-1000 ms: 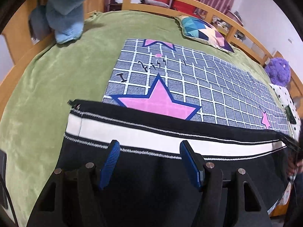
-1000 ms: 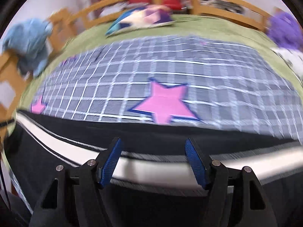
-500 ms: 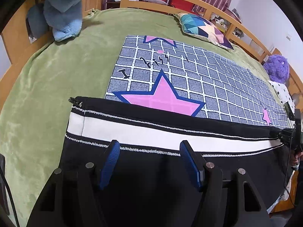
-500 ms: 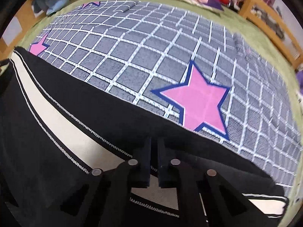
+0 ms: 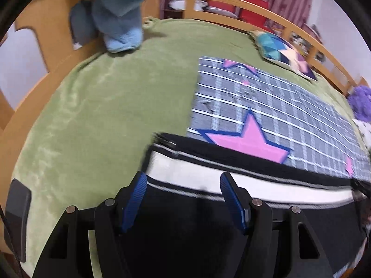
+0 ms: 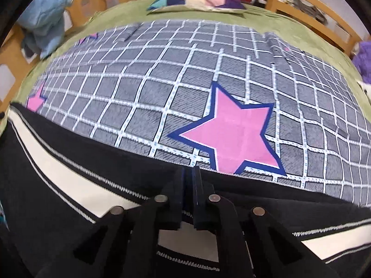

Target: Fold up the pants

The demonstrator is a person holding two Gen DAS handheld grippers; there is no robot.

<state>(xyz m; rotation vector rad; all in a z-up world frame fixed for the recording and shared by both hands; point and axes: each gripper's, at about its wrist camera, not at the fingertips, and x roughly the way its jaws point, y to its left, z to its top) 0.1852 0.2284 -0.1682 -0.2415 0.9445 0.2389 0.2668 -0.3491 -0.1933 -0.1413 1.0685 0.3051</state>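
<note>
The black pants (image 5: pixel 185 220) with a white side stripe (image 5: pixel 208 176) lie flat along the near edge of the bed, over a grey checked blanket with pink stars (image 5: pixel 266 115). My left gripper (image 5: pixel 183 192) is open, its blue-padded fingers hovering over the pants near their left end. In the right wrist view the pants (image 6: pixel 58 185) stretch across the bottom. My right gripper (image 6: pixel 188 176) is shut on the pants' far black edge, just below a pink star (image 6: pixel 234 134).
A green bedspread (image 5: pixel 104 106) covers the bed inside a wooden rail (image 5: pixel 231 0). A blue plush (image 5: pixel 125 11) hangs at the back left. A patterned cushion (image 5: pixel 283 53) lies at the back, a purple plush (image 5: pixel 361 102) at the right. A dark device (image 5: pixel 17 217) sits at the left edge.
My right gripper closed on the pants' far edge about half a second ago and stays shut. My left gripper has shifted left toward the pants' end, still open.
</note>
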